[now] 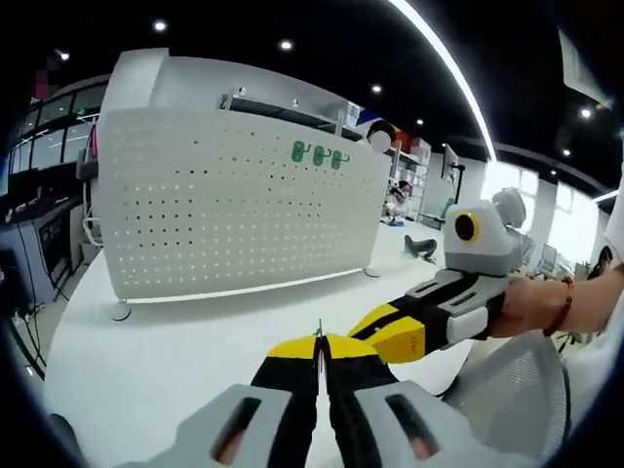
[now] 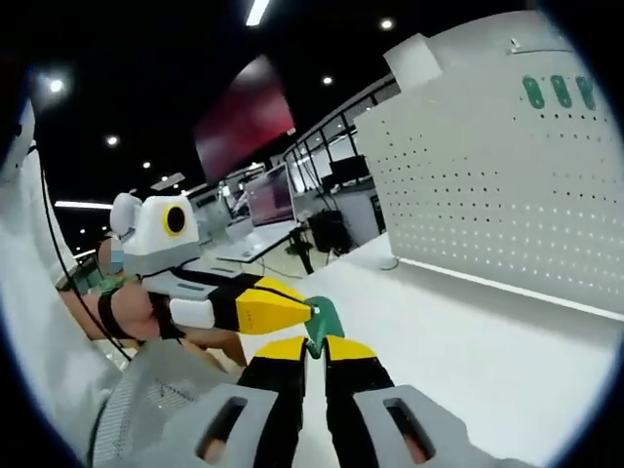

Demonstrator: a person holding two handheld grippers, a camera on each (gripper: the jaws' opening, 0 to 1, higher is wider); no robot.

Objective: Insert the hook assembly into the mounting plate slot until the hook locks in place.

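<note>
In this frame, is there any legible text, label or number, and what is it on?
None can be read.
A small dark mark on the right gripper's yellow fingers: too small to read.
Three green pieces on the white pegboard: shapes, no lettering.

we see the white table (image 1: 146, 370) as the base surface. well beyond its far edge in the right gripper view sit desks with monitors (image 2: 268, 200), and a red screen (image 2: 244, 117) hangs above them. a mesh chair back (image 1: 522, 390) sits just off the table's near edge. ceiling light strip (image 1: 444, 58) runs overhead.
</note>
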